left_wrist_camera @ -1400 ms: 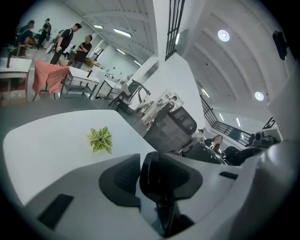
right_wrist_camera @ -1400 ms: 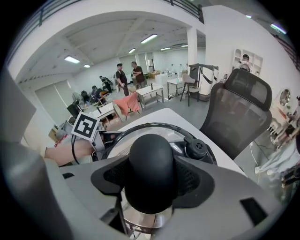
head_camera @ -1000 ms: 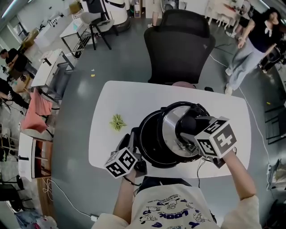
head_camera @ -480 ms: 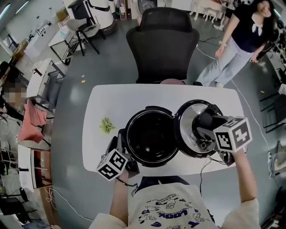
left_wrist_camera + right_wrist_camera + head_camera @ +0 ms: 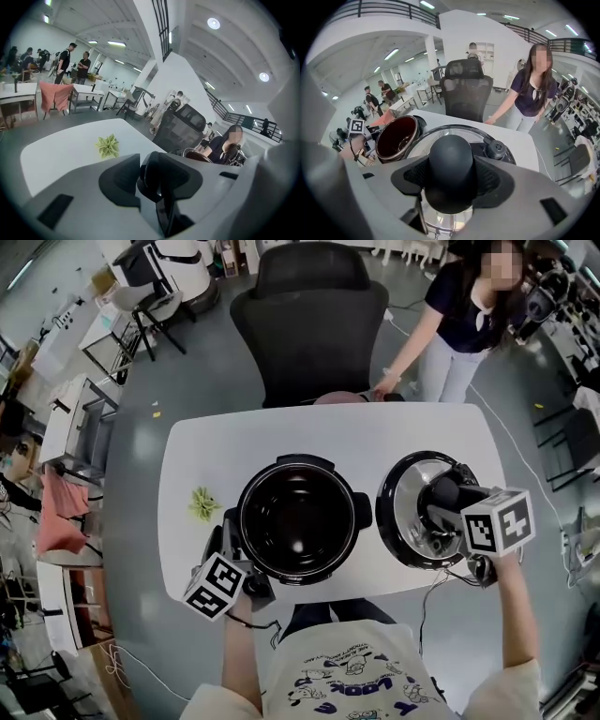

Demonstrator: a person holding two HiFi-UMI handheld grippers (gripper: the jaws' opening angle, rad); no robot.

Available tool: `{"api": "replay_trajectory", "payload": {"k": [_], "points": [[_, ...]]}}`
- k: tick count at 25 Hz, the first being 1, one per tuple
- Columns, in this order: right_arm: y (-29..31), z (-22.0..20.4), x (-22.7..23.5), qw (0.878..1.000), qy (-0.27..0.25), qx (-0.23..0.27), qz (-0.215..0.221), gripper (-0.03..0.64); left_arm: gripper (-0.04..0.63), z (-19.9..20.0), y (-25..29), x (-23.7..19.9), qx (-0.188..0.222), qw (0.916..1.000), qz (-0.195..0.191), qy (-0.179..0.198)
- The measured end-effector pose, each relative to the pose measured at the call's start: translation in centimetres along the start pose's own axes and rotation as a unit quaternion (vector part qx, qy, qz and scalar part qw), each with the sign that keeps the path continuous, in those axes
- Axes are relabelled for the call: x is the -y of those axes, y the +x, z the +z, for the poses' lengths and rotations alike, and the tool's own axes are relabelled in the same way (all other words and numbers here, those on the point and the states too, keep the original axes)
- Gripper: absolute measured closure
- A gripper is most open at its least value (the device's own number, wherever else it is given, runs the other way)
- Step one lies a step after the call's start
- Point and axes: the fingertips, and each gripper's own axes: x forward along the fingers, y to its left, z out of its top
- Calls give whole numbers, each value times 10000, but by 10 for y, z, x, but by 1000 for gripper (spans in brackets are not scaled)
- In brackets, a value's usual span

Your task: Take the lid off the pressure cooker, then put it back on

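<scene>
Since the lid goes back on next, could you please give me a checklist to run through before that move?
1. Right gripper clamped on round black knob of the shiny steel lid: ok.
2. Left gripper clamped on black side handle of the round black pressure cooker pot: ok.
3. Pot open, looks empty: ok.
4. Lid lifted clear of the white table: cannot tell.
5. Green leafy object apart from pot: ok.
6. Bystander's hand at far table edge, away from pot: ok.
</scene>
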Motion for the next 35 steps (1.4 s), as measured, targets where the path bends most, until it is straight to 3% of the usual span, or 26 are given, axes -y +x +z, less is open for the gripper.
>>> {"api": "replay_trajectory", "payload": {"k": [10,19,35], "points": [[21,-59,25,9986,438,-282,-124,321,463,-9,1,7,-4,9999,62,109],[67,-98,17,9963,619,-597,-94,321,463,-15,3,5,-45,10000,32,75],[136,-122,-4,9942,575,-892,-174,321,463,-13,8,4,2,9999,108,80]]}}
